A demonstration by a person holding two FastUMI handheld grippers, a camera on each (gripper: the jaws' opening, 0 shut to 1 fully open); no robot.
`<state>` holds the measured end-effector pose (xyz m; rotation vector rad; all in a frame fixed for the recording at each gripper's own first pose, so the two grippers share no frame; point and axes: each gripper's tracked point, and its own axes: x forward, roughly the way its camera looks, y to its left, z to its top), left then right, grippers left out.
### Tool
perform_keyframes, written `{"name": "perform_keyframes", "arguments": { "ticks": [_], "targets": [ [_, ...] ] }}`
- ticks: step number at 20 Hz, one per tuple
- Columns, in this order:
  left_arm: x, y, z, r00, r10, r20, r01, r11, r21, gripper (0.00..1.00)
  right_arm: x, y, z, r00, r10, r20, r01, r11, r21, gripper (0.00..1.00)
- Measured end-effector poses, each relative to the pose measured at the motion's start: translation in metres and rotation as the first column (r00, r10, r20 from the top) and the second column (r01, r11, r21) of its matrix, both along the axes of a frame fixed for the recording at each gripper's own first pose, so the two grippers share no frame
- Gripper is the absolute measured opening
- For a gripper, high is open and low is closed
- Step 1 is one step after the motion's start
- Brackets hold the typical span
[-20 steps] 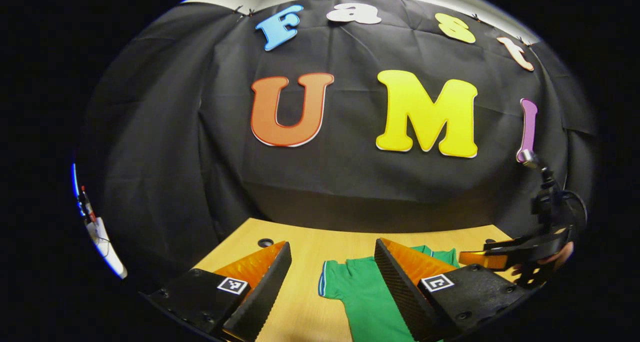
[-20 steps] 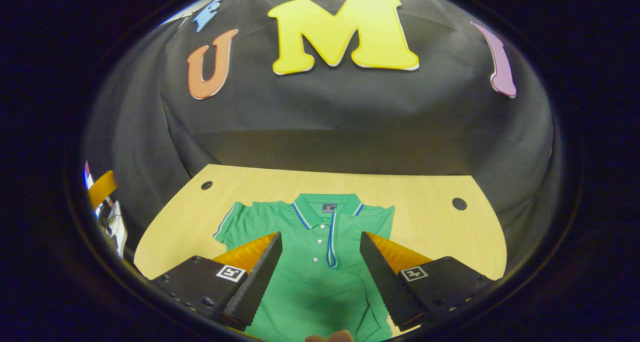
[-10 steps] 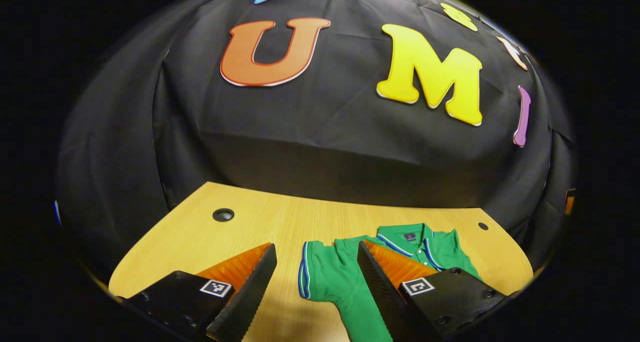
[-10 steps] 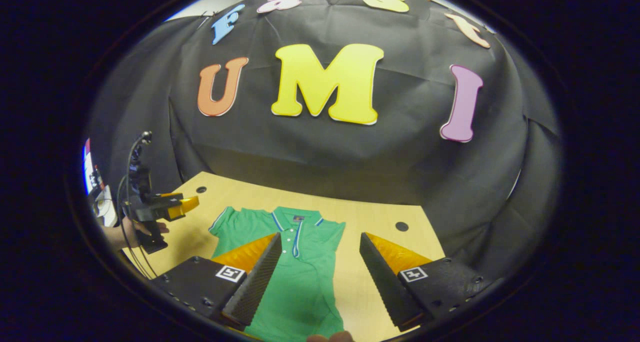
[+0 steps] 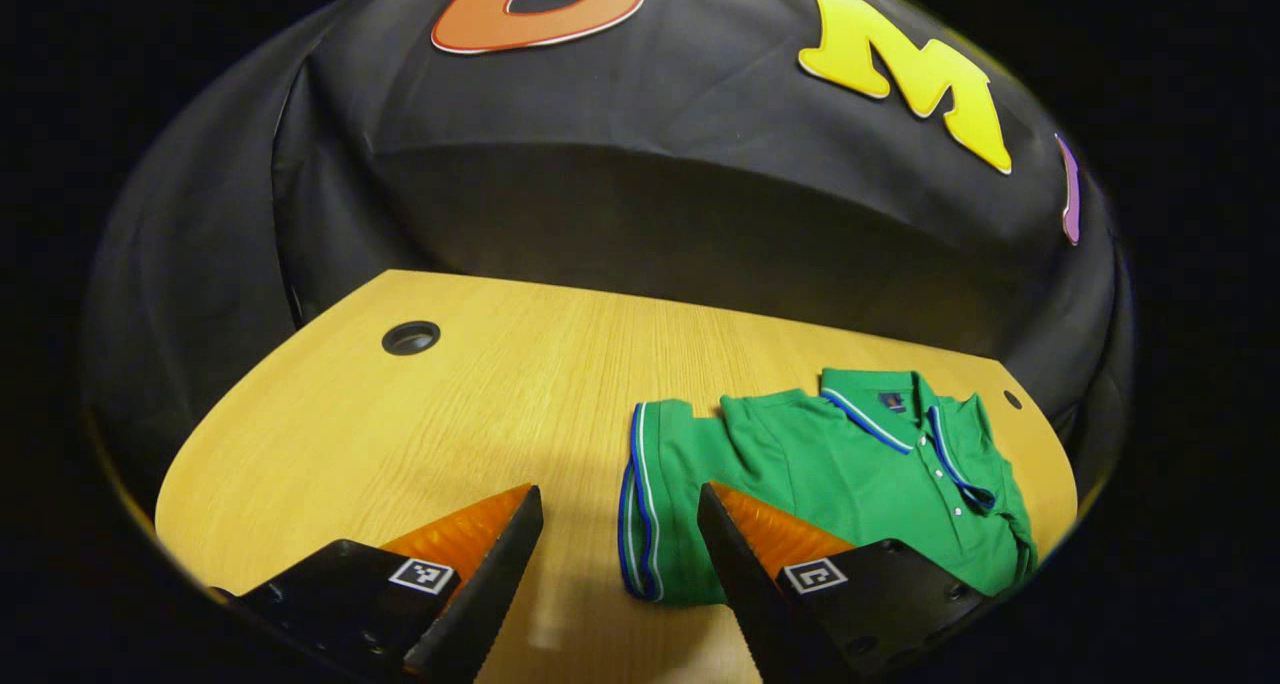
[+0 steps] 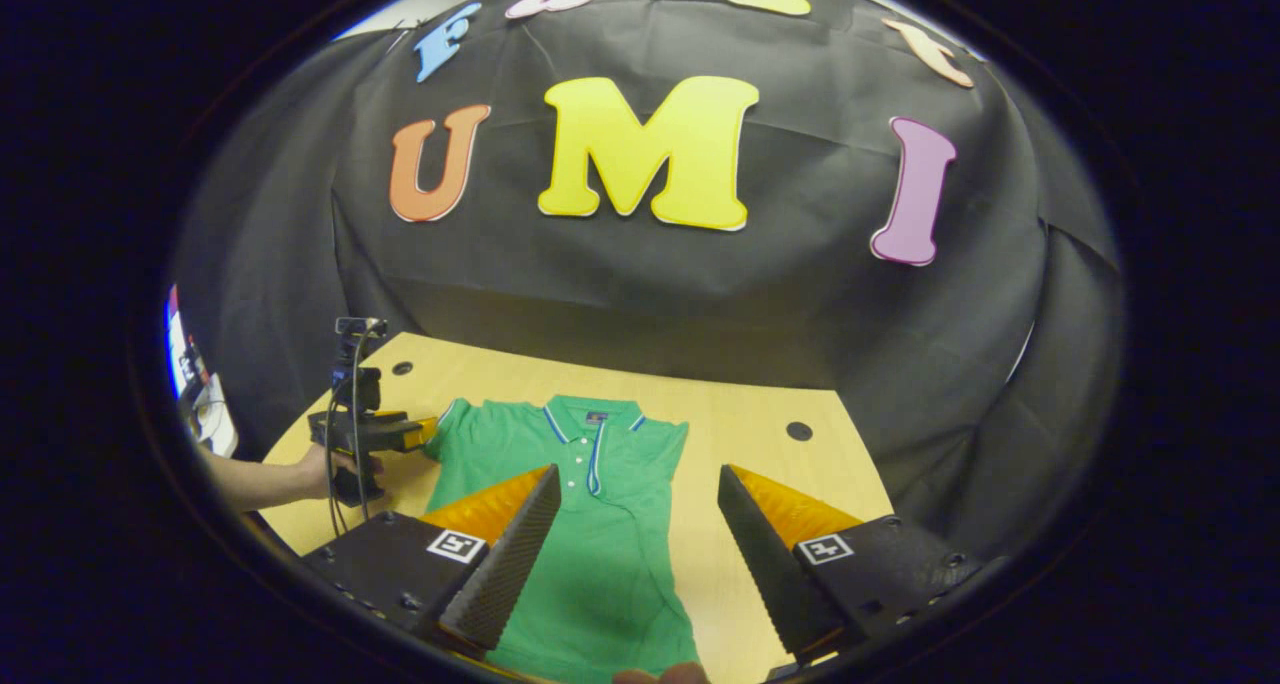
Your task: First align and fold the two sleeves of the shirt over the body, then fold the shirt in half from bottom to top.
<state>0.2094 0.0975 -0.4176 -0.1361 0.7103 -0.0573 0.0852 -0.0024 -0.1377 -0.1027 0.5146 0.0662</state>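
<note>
Green polo shirt (image 6: 590,524) flat on wooden table (image 5: 400,434), one sleeve (image 5: 655,504) spread. Left gripper (image 5: 615,524) fingers open around sleeve cuff; right gripper (image 6: 635,509) open above body.

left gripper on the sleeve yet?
Apart. Left gripper view: left gripper is open, the sleeve lies on the table between its fingers, unpinched.

Bare table (image 5: 400,434) beside shirt (image 5: 800,464)
</note>
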Motion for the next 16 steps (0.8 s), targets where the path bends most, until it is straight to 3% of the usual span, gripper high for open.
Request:
{"name": "perform_keyframes", "arguments": {
  "ticks": [3, 7, 9, 10, 11, 12, 13, 14, 16],
  "targets": [
    [0.001, -0.003, -0.014, 0.999, -0.012, -0.031, 0.011, 1.000, -0.009, 1.00, 0.002, 0.007, 0.001, 1.000, 0.010, 0.000, -0.010, 1.000, -0.005, 0.96],
    [0.001, 0.003, -0.018, 0.999, 0.007, -0.044, -0.005, 0.999, 0.041, 0.90, 0.006, 0.002, -0.003, 1.000, -0.026, -0.012, 0.026, 0.999, 0.034, 0.95],
    [0.000, 0.003, -0.018, 0.998, 0.027, -0.048, -0.025, 0.998, 0.050, 0.75, 0.007, 0.001, -0.006, 0.999, -0.032, -0.016, 0.033, 0.998, 0.049, 0.95],
    [0.001, -0.001, -0.018, 0.998, 0.018, -0.052, -0.016, 0.999, 0.044, 0.83, 0.009, -0.001, -0.008, 0.999, -0.032, -0.016, 0.033, 0.998, 0.047, 0.95],
    [-0.003, -0.004, -0.018, 0.998, 0.010, -0.054, -0.008, 0.999, 0.037, 0.57, 0.009, -0.002, -0.009, 0.999, -0.032, -0.017, 0.032, 0.998, 0.046, 0.95],
    [-0.002, -0.009, -0.017, 0.999, -0.003, -0.051, 0.004, 1.000, 0.020, 0.41, 0.009, -0.001, -0.010, 0.999, -0.031, -0.019, 0.031, 0.998, 0.048, 0.95],
    [-0.001, -0.011, -0.017, 0.999, -0.006, -0.047, 0.006, 1.000, 0.005, 0.33, 0.009, -0.001, -0.010, 0.999, -0.029, -0.021, 0.030, 0.998, 0.049, 0.95],
    [0.002, -0.018, -0.016, 0.999, -0.017, -0.038, 0.016, 0.999, -0.030, 0.15, 0.009, -0.002, -0.010, 0.999, -0.031, -0.022, 0.033, 0.998, 0.049, 0.95],
    [0.001, -0.026, -0.013, 0.998, -0.048, -0.040, 0.046, 0.998, -0.052, 0.07, 0.008, -0.007, -0.009, 0.999, -0.038, -0.018, 0.039, 0.998, 0.050, 0.98]
  ]
}}
